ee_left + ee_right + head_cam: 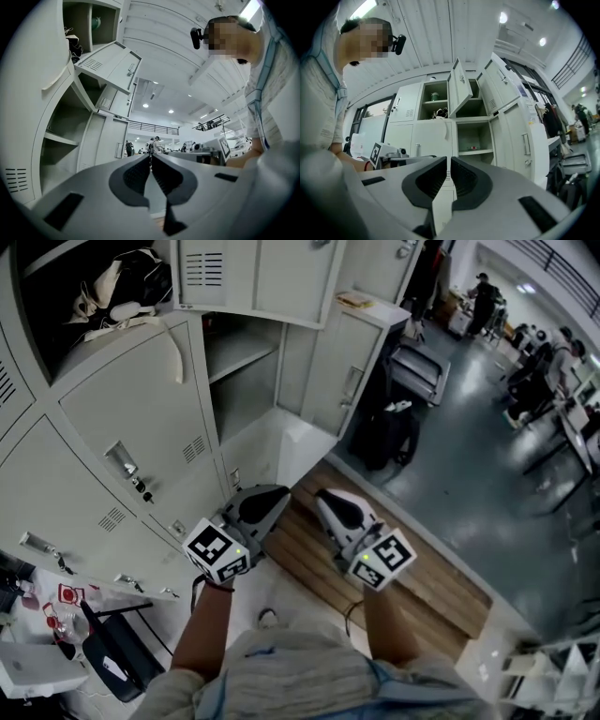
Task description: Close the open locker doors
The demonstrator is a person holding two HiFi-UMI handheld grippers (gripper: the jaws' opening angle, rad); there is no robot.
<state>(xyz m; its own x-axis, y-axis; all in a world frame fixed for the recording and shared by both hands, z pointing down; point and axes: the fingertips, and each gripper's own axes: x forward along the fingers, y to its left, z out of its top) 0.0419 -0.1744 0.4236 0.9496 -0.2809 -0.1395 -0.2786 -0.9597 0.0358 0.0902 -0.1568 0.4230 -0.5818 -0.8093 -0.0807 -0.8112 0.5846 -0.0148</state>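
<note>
My left gripper (274, 493) and right gripper (325, 495), both closed and empty, hang clear of the lockers (131, 418); upper door (253, 277) and lower door (349, 371) stand swung out beside open floor (469, 474)

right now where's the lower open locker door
In the head view the lower open door stands swung out right of centre. It is just right of its shelved compartment and left of the black bag.

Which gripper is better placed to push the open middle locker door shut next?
Right, probably. The right gripper, shut and empty, sits below the open door, which swings out on its side. The left gripper faces the open compartment instead.
</note>
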